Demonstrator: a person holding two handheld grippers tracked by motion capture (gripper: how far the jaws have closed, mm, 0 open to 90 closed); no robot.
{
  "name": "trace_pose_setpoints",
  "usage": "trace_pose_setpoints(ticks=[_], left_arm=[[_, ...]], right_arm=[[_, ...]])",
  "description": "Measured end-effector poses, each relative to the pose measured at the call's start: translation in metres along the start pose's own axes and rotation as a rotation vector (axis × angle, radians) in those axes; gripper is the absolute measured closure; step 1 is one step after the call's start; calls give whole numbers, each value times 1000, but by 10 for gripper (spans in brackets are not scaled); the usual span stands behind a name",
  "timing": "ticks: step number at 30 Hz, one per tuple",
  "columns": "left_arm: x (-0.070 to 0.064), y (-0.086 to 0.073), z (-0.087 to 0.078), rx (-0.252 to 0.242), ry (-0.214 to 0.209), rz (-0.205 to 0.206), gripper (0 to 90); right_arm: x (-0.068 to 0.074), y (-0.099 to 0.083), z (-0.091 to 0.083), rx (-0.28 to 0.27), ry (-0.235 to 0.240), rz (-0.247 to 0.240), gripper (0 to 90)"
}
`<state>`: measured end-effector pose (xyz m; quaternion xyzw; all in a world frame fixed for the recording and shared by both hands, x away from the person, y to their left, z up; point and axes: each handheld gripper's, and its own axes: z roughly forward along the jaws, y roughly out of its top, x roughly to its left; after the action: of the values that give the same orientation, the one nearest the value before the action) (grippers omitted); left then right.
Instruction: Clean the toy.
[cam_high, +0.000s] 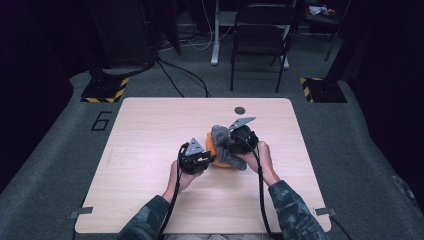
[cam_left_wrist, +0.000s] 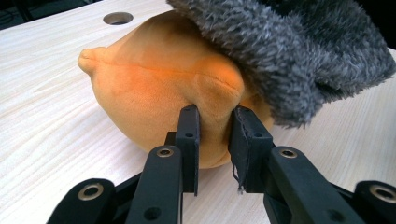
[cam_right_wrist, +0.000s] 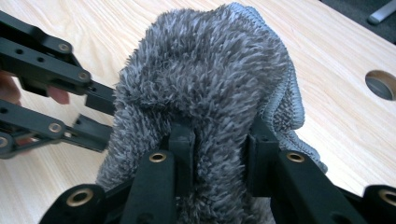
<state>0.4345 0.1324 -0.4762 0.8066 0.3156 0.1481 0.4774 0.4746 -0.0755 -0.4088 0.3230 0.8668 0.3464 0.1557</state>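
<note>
An orange plush toy (cam_high: 212, 144) lies at the middle of the wooden table (cam_high: 150, 150), and a grey fuzzy cloth (cam_high: 229, 151) is draped over its right side. In the left gripper view my left gripper (cam_left_wrist: 215, 114) is shut on a fold of the orange plush toy (cam_left_wrist: 149, 84), just under the hanging edge of the grey cloth (cam_left_wrist: 289, 51). My right gripper (cam_right_wrist: 222, 135) is shut on a bunch of the grey cloth (cam_right_wrist: 205, 70), which bulges between its jaws. From above, the left gripper (cam_high: 206, 158) and right gripper (cam_high: 232, 142) flank the toy.
A round cable hole (cam_high: 240, 110) sits in the table behind the toy. A folding chair (cam_high: 260, 35) and black stands with yellow-striped bases (cam_high: 105, 90) are on the floor beyond the far edge. Bare tabletop lies to the left and right.
</note>
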Motion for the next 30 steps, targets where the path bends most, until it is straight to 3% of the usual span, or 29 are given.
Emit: trace_pose_setpoints(ticks=[9, 15, 21, 23, 25, 27, 30], left_arm=[[2, 0, 0, -11, 1, -3, 768], [2, -3, 4, 12, -3, -10, 811], [0, -1, 1, -17, 12, -1, 805], [-1, 1, 0, -42, 18, 6, 746], [-3, 4, -1, -62, 27, 6, 617], [-6, 6, -1, -95, 63, 17, 522], [-9, 8, 2, -114, 62, 34, 521]], right_arm=[[-21, -8, -1, 43, -26, 54, 686], [-36, -15, -2, 48, -8, 111, 688], [-40, -18, -1, 45, 7, 123, 690], [-40, -19, 0, 49, 13, 132, 690], [-40, -20, 2, 47, 20, 133, 690], [-37, -20, 3, 51, 14, 135, 691], [-32, -18, 4, 52, 20, 110, 692]])
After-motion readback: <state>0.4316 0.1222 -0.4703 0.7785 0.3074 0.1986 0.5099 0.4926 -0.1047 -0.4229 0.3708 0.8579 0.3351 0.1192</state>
